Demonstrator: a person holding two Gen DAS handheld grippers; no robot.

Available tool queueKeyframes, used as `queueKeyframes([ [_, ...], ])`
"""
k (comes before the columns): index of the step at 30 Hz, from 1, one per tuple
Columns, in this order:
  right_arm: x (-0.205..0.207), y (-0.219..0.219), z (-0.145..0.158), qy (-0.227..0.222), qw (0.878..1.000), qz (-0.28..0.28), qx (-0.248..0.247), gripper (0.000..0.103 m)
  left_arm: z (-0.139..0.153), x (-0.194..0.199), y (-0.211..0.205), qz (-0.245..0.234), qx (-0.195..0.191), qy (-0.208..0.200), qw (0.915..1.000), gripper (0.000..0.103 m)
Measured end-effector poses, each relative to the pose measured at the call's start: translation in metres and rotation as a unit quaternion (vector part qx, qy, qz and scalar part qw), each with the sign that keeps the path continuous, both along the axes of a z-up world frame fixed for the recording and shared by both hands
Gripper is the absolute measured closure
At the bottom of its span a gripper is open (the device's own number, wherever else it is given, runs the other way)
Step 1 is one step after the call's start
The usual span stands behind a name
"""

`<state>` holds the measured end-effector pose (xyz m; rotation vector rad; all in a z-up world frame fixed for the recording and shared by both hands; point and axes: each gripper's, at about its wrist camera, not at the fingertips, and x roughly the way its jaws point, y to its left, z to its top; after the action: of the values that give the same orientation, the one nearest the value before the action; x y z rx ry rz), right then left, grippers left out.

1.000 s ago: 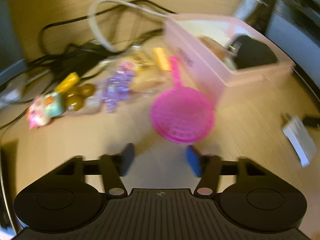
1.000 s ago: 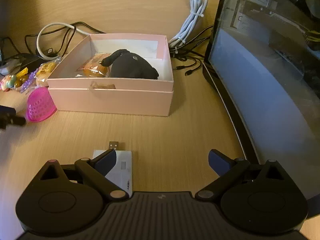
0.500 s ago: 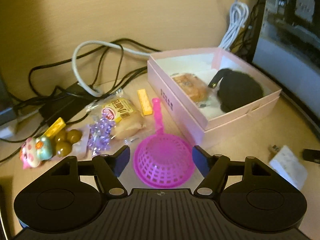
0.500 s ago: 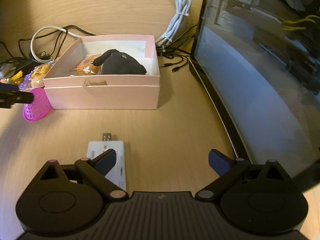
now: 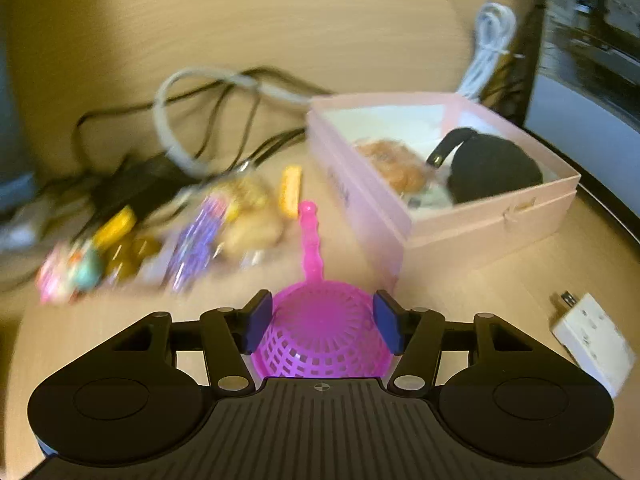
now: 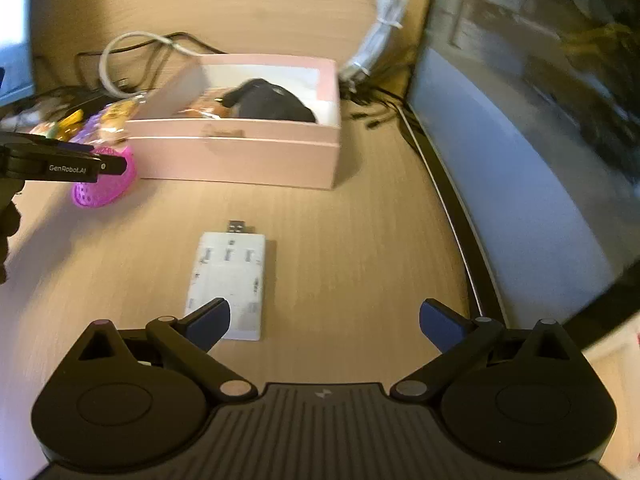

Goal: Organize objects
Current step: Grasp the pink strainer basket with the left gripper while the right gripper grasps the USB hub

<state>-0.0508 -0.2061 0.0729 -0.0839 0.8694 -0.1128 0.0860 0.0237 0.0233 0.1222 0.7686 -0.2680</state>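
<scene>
1. Two jaws of the left gripper (image 5: 323, 322) have just been closing around the pink strainer (image 5: 324, 336); half a second back they stood wider, clear of its bowl; now both pads sit against its sides, so a grip looks made or nearly made.
2. Next, I judge, comes a lift into the pink box (image 5: 436, 200) (just right of the strainer, already holding a black item and a snack).
3. Only the left view shows the snack pile (image 5: 160, 240) far left.
4. The right gripper (image 6: 324, 320) hangs wide open, empty, above the white USB adapter (image 6: 228, 280); its view alone shows the monitor (image 6: 520, 184).
</scene>
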Motion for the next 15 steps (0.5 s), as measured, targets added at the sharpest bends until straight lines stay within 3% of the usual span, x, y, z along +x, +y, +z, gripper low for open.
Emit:
queueKeyframes([
  [4,0.007,0.003,0.002,-0.013,0.999,0.047,0.019,0.001,0.013,-0.043,0.003,0.03,-0.018,0.022,0.9991,0.043],
  [8,0.018,0.01,-0.003,-0.009,0.996,0.076,0.049,0.0,0.01,-0.086,0.0,0.034,0.001,0.046,0.9984,0.043],
  [12,0.025,0.019,-0.012,0.0,0.991,0.105,0.088,0.0,0.008,-0.11,0.001,0.053,0.012,0.055,0.997,0.043],
  [15,0.031,0.027,-0.017,-0.001,0.991,0.109,0.082,0.0,0.009,-0.116,0.004,0.072,0.005,0.063,0.9954,0.043],
])
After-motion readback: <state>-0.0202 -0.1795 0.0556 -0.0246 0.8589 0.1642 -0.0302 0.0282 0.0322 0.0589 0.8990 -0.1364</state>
